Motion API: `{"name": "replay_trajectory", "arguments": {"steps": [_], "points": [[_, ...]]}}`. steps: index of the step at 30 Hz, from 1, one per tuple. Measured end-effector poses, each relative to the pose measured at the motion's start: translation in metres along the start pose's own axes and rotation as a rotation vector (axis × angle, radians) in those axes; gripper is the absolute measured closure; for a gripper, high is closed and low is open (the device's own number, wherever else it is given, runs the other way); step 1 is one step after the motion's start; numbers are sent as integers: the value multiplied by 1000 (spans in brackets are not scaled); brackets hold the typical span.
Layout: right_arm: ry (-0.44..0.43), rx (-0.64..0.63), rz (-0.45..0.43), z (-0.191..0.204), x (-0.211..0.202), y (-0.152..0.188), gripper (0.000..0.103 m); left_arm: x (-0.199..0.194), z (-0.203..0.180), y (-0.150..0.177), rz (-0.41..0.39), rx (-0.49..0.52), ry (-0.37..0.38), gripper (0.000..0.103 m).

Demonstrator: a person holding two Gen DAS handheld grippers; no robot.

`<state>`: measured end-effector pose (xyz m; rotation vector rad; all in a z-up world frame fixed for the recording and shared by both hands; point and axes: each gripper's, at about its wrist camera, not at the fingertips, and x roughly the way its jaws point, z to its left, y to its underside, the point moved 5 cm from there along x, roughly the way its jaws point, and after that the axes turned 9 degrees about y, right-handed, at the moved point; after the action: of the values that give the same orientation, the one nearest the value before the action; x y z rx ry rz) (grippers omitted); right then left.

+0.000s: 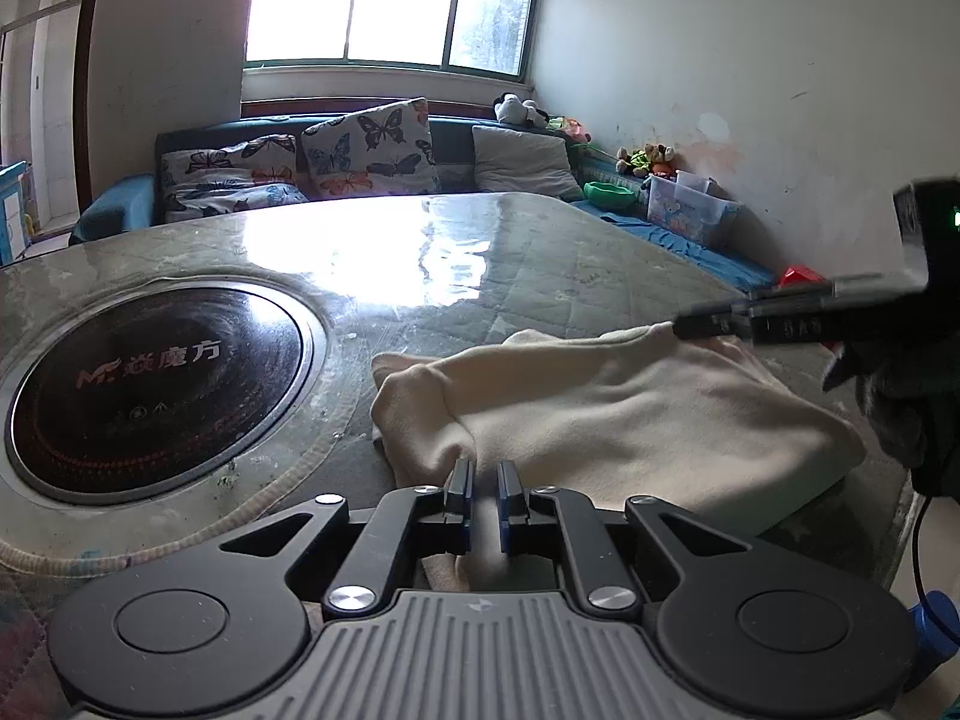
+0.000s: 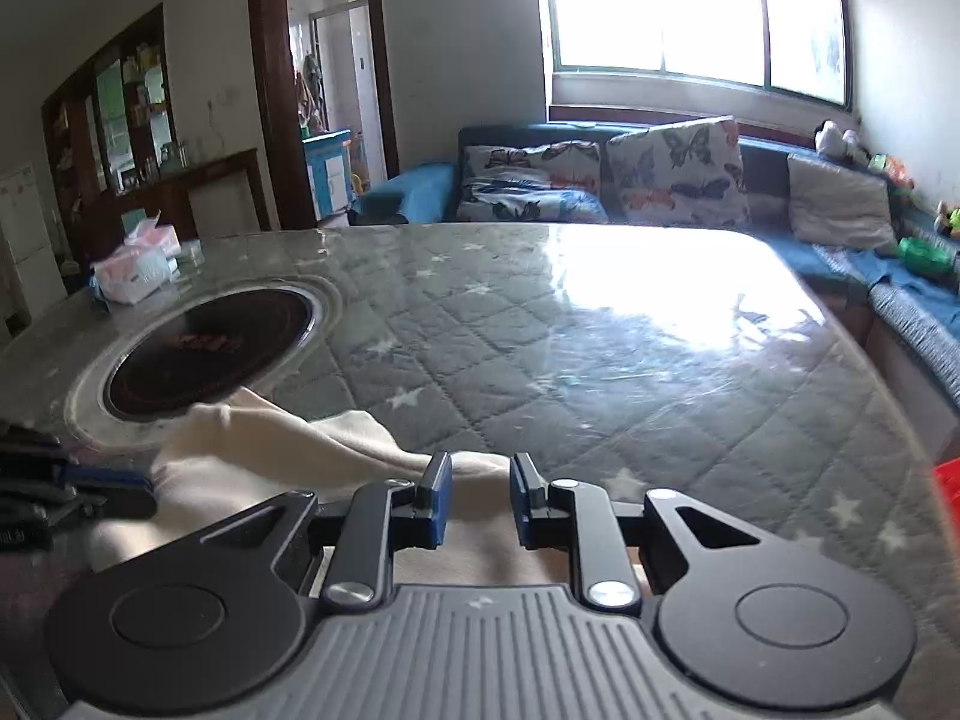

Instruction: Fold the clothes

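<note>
My left gripper (image 1: 483,489) sits low over the near edge of the cream garment (image 1: 606,414), its two blue-padded fingers drawn close with a ridge of the cloth pinched up between them, so I count it as grasping the fabric. The garment lies bunched and partly folded on the near right part of the table (image 1: 420,276), just right of the round black cooktop (image 1: 150,390) set into the tabletop, which bears a red logo. Over on the right, my right gripper (image 1: 690,326) reaches in from the side, its dark tip touching the far right corner of the cloth; from that view I cannot tell how its jaws stand. In the right wrist view, that gripper (image 2: 480,501) shows a clear gap between its fingers, with the cream cloth (image 2: 288,444) lying under and between them without being pinched, so it is released. There the garment trails leftward toward the cooktop (image 2: 210,354), and part of my left gripper (image 2: 90,486) shows at the left edge. The table is covered with a grey quilted star-print cloth (image 2: 540,360) under a glossy clear sheet. A pink tissue pack (image 2: 135,267) sits at the table's far left, and a blue sofa with butterfly cushions (image 2: 678,171) stands beyond, under the window.
</note>
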<state>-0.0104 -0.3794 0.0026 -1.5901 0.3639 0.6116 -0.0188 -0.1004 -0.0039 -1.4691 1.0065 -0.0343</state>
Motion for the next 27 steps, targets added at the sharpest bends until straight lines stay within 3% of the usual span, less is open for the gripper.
{"name": "replay_trajectory", "arguments": {"steps": [5, 10, 18, 27], "points": [[31, 20, 59, -19, 12, 19, 84, 1, -4, -12, -9, -4, 4, 93], [38, 8, -2, -26, -15, 11, 83, 11, -1, -23, -10, 0, -20, 93], [-8, -130, -38, 9, -66, 34, 83, 31, 2, -23, 14, -3, -46, 93], [-45, -104, -5, 15, -74, 68, 83, 41, 5, -18, 41, -10, -70, 93]]}}
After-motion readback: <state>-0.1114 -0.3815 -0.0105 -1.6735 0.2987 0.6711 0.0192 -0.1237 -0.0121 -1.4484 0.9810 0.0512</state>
